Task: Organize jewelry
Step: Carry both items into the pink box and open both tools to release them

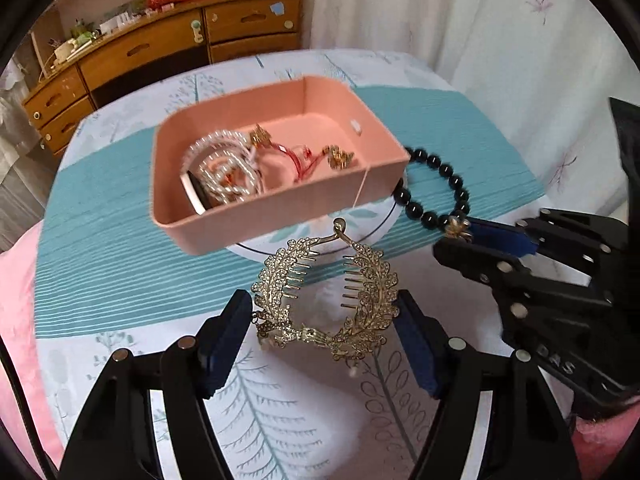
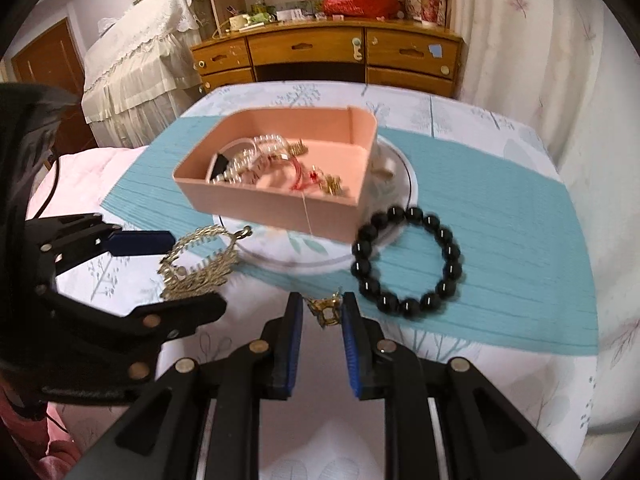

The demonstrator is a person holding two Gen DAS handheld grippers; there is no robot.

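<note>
Gripping the gold leaf hair comb (image 1: 326, 300) in my left claw (image 1: 324, 320) and seemingly the black bead bracelet's (image 2: 408, 258) gold charm (image 2: 326, 308) in my right claw (image 2: 322, 312), I still must add both to the pink box (image 1: 280, 208) already holding several pieces.

A table (image 2: 500, 128) under a pale leaf-print cloth carries a teal striped mat (image 2: 500, 216). On the mat sits a white plate (image 2: 406, 184) bearing a pink box (image 2: 280, 208), with a black bead bracelet (image 2: 408, 258) beside it.

Home bedroom: wooden dresser (image 2: 326, 54), floral curtains (image 1: 500, 40), cluttered keepsakes.
</note>
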